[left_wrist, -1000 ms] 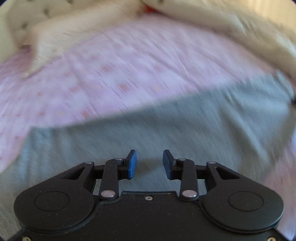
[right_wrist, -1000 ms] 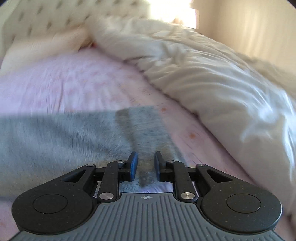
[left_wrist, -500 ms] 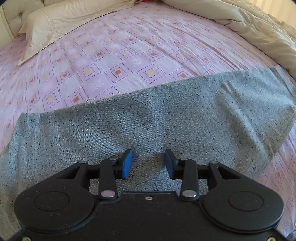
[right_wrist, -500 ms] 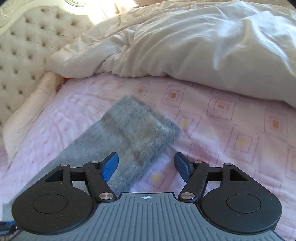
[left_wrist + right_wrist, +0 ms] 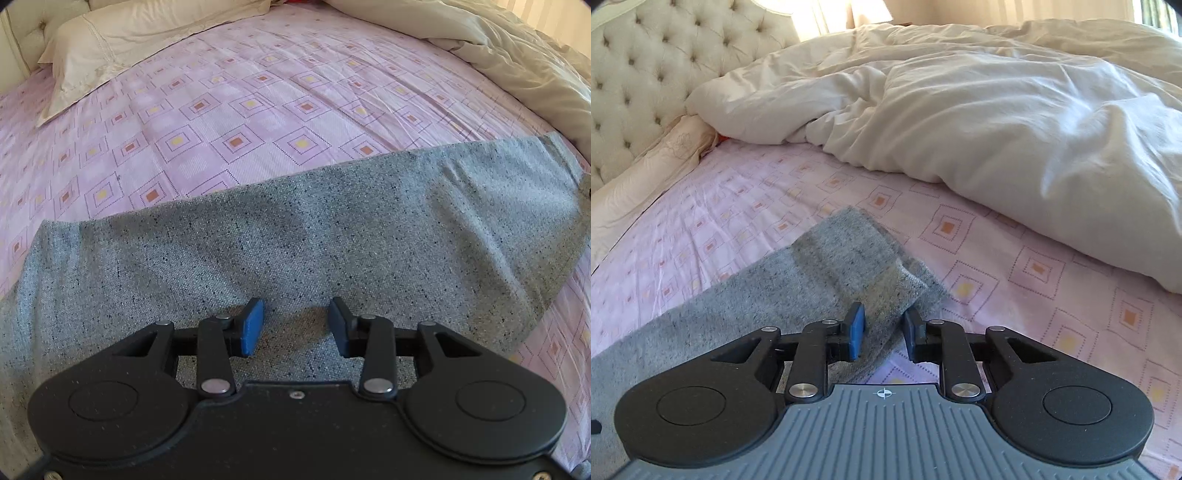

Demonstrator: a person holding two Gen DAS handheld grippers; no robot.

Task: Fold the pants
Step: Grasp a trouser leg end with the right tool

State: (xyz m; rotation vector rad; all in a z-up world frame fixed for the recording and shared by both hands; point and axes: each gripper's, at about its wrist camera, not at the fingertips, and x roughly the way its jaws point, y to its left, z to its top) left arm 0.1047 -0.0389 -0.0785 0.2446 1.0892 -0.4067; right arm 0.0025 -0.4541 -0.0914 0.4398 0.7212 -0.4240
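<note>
The grey speckled pants [image 5: 295, 229] lie flat across a pink patterned bedsheet [image 5: 258, 110], stretched from left to right. My left gripper [image 5: 295, 326] hovers low over the middle of the cloth with its blue pads well apart, and nothing is pinched between them. In the right wrist view one leg end of the pants [image 5: 820, 273] lies on the sheet. My right gripper [image 5: 884, 332] is at its near corner. Its jaws are closing, with the edge of the cloth between them. A gap still shows beside the pads.
A rumpled cream duvet [image 5: 997, 129] is heaped along the far and right side of the bed. A cream pillow [image 5: 129, 48] lies at the back left, against the tufted headboard [image 5: 646, 74]. Pink sheet [image 5: 1034, 295] lies between the pants and the duvet.
The right jaws were narrow a second ago, wide apart half a second ago, and have drawn in around the leg end's corner. The left view has settled from blurred to sharp.
</note>
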